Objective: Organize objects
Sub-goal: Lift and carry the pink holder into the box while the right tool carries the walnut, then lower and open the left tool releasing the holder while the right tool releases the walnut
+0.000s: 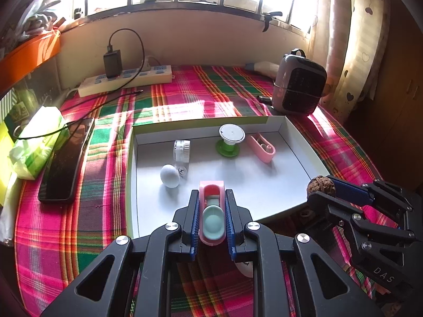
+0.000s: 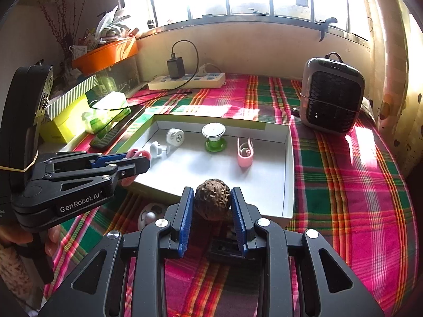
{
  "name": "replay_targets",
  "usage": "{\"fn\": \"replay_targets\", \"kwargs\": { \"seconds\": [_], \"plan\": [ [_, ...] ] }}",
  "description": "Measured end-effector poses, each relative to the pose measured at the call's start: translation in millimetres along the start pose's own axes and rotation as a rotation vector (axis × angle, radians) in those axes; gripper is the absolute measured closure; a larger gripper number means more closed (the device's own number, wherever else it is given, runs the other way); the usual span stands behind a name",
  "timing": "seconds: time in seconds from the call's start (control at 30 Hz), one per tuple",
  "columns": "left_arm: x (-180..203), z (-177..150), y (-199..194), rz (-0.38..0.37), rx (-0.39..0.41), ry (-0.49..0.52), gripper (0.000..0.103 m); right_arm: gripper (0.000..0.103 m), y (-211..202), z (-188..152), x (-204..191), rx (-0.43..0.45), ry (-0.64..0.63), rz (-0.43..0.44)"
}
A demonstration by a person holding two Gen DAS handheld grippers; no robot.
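Both carrying: left gripper (image 1: 211, 212) pinches pink-and-teal plastic clip (image 1: 212, 219), right gripper (image 2: 212, 206) clamps wrinkled brown walnut (image 2: 212, 202) (over white shallow tray (image 2: 288, 163)); next, probably lower and release inside.

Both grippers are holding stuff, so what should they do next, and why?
Probably carry the brown wrinkly walnut in the right gripper forward over the white cardboard tray, since it hangs just at the near rim and other small things already lie inside.
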State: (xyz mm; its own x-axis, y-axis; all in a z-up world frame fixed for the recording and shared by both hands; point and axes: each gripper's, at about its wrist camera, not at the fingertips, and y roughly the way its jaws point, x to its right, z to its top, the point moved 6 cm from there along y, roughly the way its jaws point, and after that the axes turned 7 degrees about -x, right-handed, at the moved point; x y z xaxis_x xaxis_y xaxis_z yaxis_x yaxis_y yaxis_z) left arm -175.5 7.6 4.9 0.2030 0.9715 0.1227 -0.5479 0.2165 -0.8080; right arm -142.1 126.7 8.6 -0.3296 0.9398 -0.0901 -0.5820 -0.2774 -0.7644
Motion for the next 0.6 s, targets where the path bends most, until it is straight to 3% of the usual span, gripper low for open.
{"fn": "replay_targets", "kwargs": {
  "seconds": [0.6],
  "plan": [
    [0,24,30,0.005,-0.028,0.002,0.087,0.073,42,35,27,-0.047,-0.015,-0.089]
  ]
}}
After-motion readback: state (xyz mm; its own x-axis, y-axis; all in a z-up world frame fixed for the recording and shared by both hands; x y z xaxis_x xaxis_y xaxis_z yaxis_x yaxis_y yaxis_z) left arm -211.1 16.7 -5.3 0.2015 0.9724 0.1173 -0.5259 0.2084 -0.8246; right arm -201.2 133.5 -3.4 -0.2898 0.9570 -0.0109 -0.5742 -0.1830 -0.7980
